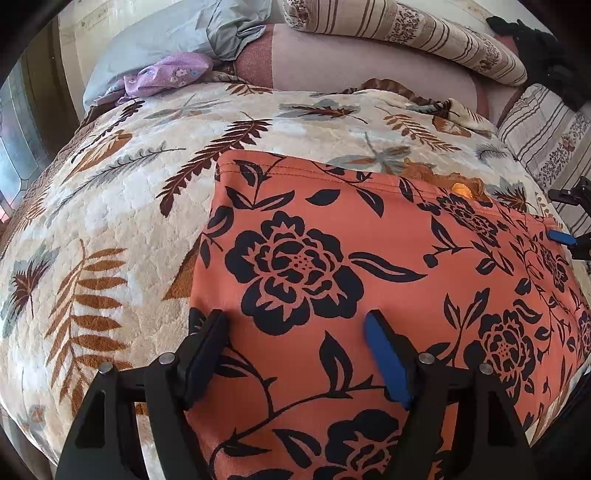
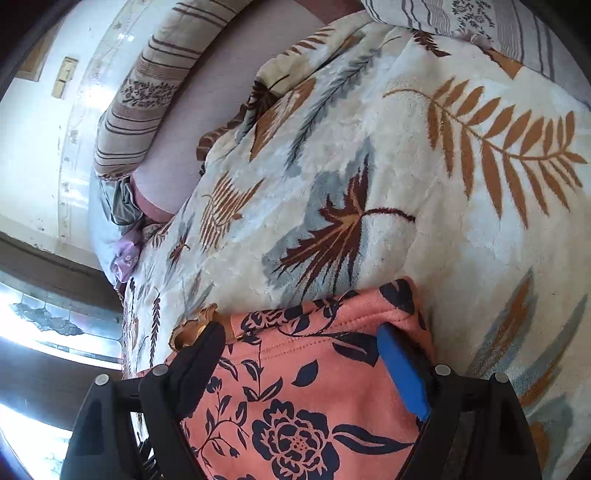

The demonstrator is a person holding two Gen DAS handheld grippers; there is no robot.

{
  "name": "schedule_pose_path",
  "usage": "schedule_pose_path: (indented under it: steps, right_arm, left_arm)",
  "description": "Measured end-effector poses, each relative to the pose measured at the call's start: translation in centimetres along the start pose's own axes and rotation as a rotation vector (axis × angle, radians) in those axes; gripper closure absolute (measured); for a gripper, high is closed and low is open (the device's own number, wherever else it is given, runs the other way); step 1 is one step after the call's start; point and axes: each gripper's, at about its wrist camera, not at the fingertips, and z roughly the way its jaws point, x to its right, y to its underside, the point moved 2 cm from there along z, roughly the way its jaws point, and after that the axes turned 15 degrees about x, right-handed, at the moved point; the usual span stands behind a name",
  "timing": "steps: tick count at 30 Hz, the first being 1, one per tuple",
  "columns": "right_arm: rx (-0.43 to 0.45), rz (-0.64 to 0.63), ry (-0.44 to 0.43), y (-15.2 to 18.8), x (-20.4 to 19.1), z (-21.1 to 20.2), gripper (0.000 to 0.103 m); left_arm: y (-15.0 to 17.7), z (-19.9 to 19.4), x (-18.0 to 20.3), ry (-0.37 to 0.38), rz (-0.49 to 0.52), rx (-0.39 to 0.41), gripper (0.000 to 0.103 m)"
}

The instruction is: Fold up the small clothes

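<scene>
**Desk:** What lies on the bed?

**Photographer:** An orange garment printed with black roses, spread flat on a cream leaf-patterned blanket. It fills the lower right of the left wrist view, its stitched hem along the far edge.

**Desk:** And the left gripper?

**Photographer:** Poised over the garment near its left edge, fingers spread wide. Cloth shows beneath the gap, but nothing is pinched between them. Whether the tips touch the fabric cannot be told.

**Desk:** The right gripper?

**Photographer:** Also spread wide, at the garment's hemmed corner, where a frilly tan trim peeks out beside the dark finger. The blue-padded finger sits over the cloth's outer edge. No grip visible there either. From the left wrist view, that same gripper appears at the far right edge of the garment.

**Desk:** Anything else in shot?

**Photographer:** Striped pillows at the head of the bed, a grey-blue pillow, and a small lilac floral cloth lying near it, well apart from the orange garment.
</scene>
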Motion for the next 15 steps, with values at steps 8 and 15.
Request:
schedule_pose_path:
  steps: [8, 15]
  right_arm:
    - [-0.002, -0.259, -0.109, 7.8, -7.9, -7.9, 0.016]
    - [-0.121, -0.236, -0.055, 13.8, -4.8, -7.1, 0.016]
  left_arm:
    - [0.4, -2.1, -0.4, -0.024, -0.016, -0.024, 0.026]
    - [1.6, -5.4, -1.1, -0.030, -0.051, -0.023, 0.026]
